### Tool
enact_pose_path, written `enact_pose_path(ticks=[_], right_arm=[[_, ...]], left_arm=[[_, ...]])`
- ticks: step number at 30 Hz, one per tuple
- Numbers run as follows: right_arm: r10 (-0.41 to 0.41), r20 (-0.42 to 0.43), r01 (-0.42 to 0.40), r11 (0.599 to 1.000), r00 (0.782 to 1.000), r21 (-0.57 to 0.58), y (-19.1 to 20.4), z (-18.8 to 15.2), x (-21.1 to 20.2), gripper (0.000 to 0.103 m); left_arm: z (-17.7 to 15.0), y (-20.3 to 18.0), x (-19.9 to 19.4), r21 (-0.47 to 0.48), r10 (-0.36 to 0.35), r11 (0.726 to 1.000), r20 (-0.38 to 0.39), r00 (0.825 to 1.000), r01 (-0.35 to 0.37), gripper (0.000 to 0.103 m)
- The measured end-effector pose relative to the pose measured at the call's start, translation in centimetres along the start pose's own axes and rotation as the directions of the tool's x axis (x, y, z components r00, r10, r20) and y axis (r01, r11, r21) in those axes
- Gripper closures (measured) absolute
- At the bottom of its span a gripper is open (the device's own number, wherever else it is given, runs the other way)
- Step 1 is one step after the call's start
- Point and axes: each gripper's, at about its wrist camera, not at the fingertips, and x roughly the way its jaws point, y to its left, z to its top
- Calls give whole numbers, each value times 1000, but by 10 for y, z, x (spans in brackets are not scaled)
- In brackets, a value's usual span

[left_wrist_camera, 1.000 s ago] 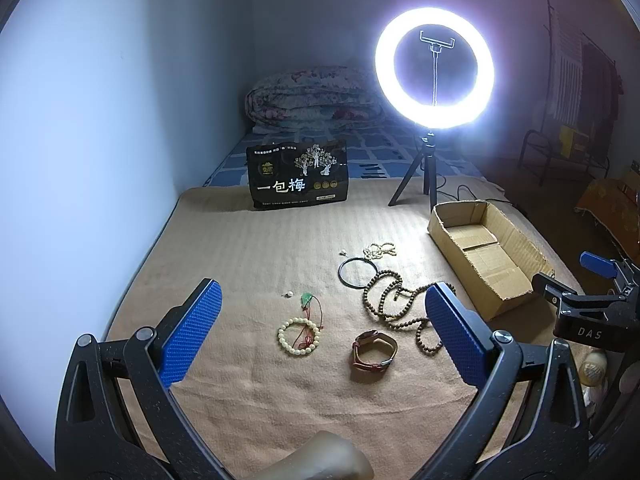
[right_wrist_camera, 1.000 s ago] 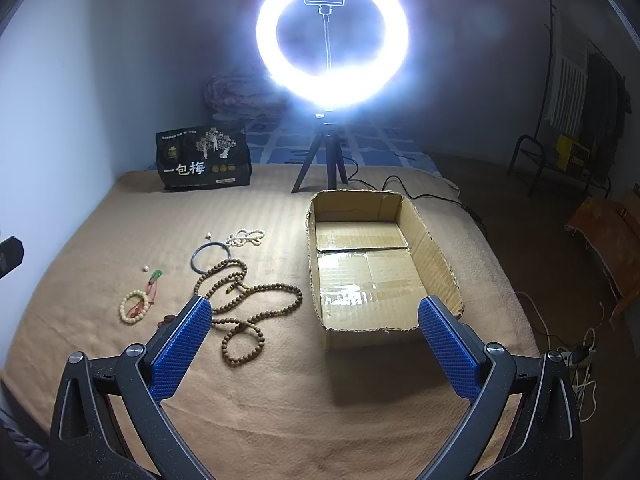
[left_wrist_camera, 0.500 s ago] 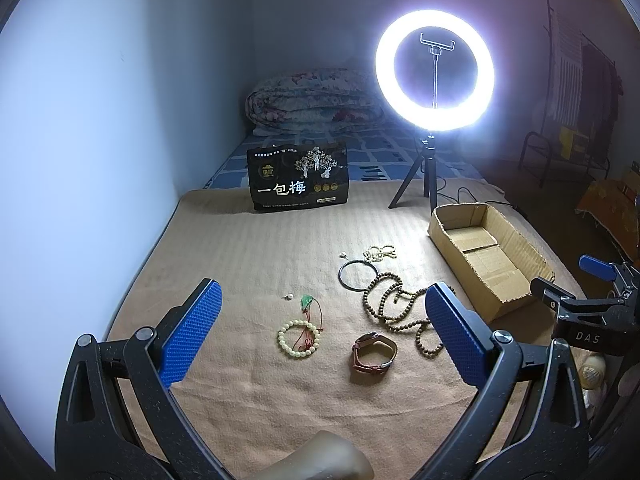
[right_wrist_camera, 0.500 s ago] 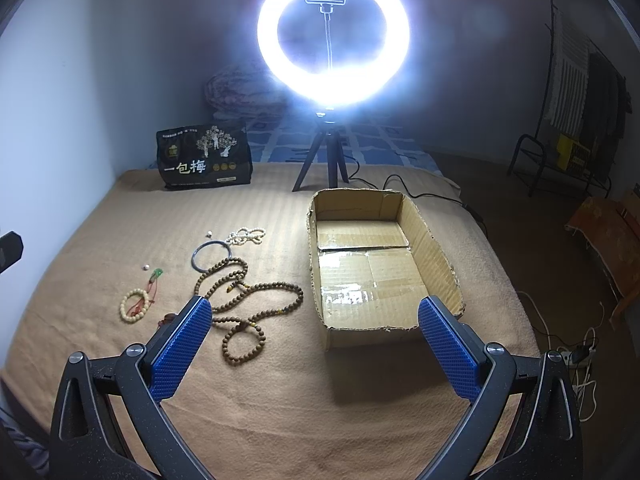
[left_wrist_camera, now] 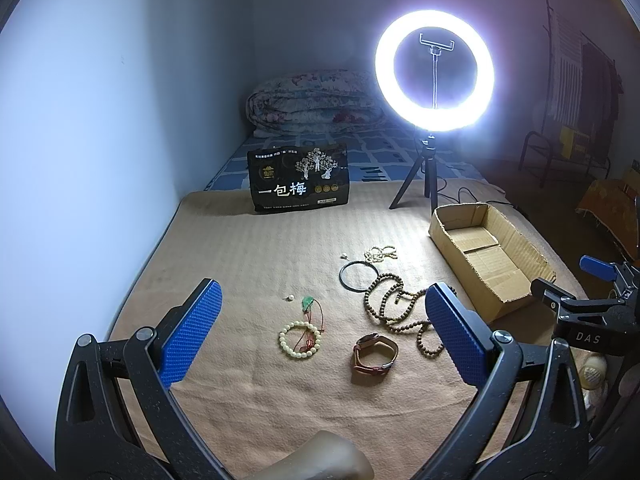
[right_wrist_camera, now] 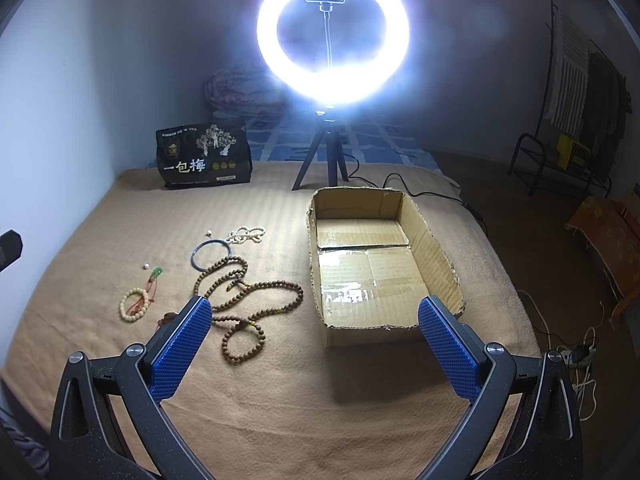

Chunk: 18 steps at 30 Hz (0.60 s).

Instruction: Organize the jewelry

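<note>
Both tongs hang spread wide over the tan bed blanket [right_wrist_camera: 360,420], gripping nothing. Ahead of the left tongs [left_wrist_camera: 320,336] lie a cream bead bracelet [left_wrist_camera: 300,340] and, just right of it, a brown leather watch [left_wrist_camera: 375,356]. Ahead of the right tongs [right_wrist_camera: 316,344] sits an open cardboard box [right_wrist_camera: 436,252]; a long wooden bead necklace [right_wrist_camera: 256,300] lies left of it, apart. A ring light [right_wrist_camera: 332,32] stands behind.

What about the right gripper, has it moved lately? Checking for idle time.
No. The cardboard box sits framed identically by the right gripper.
</note>
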Motion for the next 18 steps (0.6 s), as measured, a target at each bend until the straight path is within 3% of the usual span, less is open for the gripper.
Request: enact_pose_path(ticks=[18], right_arm=[[-1,-5,1,1000,1000,-1,1,-2,1,1]], left_arm=[[-2,0,0,0,0,1000,2,1000,0,0]])
